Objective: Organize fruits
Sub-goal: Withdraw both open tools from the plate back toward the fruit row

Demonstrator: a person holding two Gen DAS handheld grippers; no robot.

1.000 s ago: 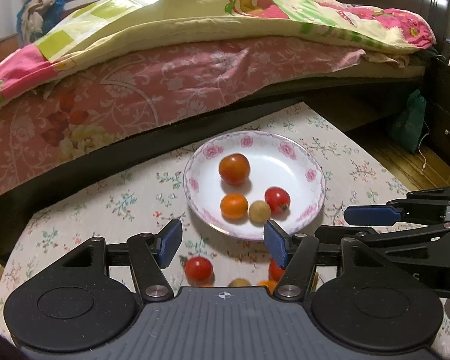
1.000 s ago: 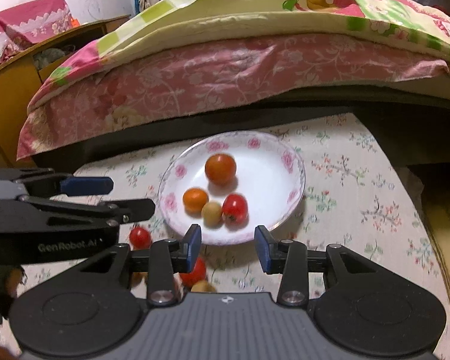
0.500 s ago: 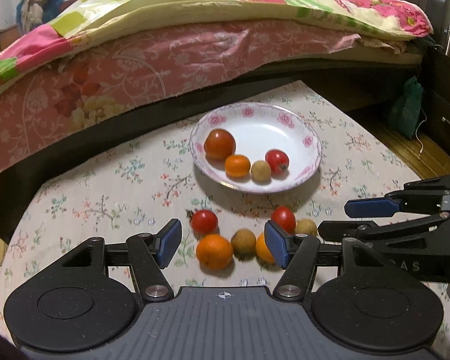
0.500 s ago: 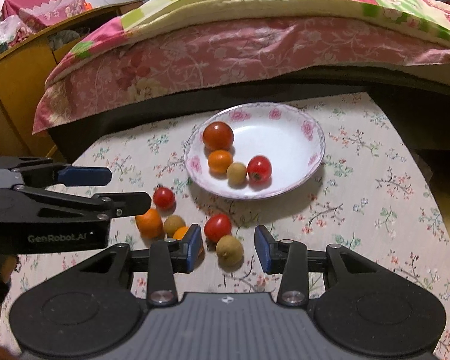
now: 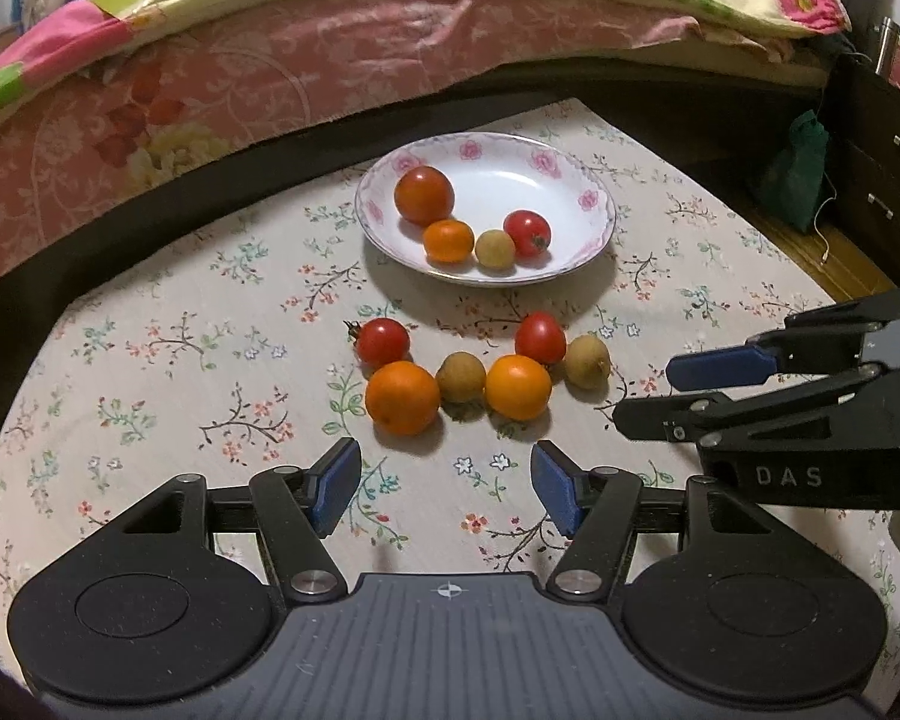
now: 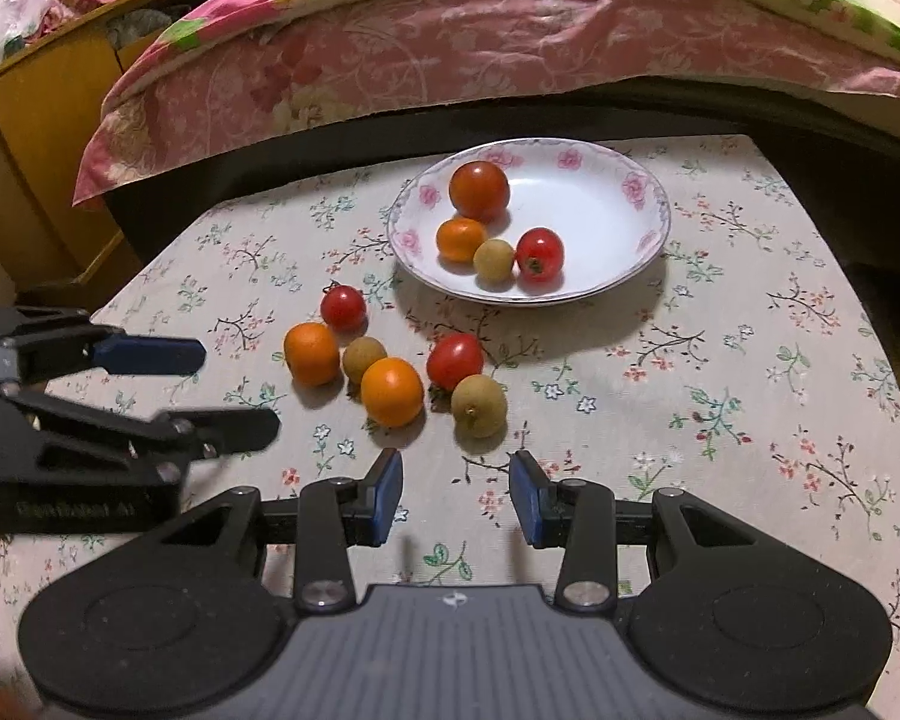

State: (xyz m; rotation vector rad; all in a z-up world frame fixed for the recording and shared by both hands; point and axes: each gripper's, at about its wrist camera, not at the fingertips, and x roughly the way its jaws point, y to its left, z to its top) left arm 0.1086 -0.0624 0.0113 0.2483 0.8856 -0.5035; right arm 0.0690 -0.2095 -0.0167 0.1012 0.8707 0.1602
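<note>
Fruits (image 5: pixel 486 369) we see strung sideways across mid-table, before the plate (image 5: pixel 594 228); both grippers (image 5: pixel 444 483) (image 6: pixel 456 495) spread, empty.

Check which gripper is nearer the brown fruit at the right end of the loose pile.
Right. The right gripper sits just short of the brown fruit; the left gripper is off beside it, facing the oranges.

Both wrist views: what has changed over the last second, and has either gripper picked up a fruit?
Both grippers have drawn back and tilted down, so the six loose fruits on the floral tablecloth now lie ahead of the fingers. The left gripper and right gripper are open and empty; nothing was grasped or released. The white floral-rimmed plate and its four fruits stayed put, as did the loose cluster.
</note>
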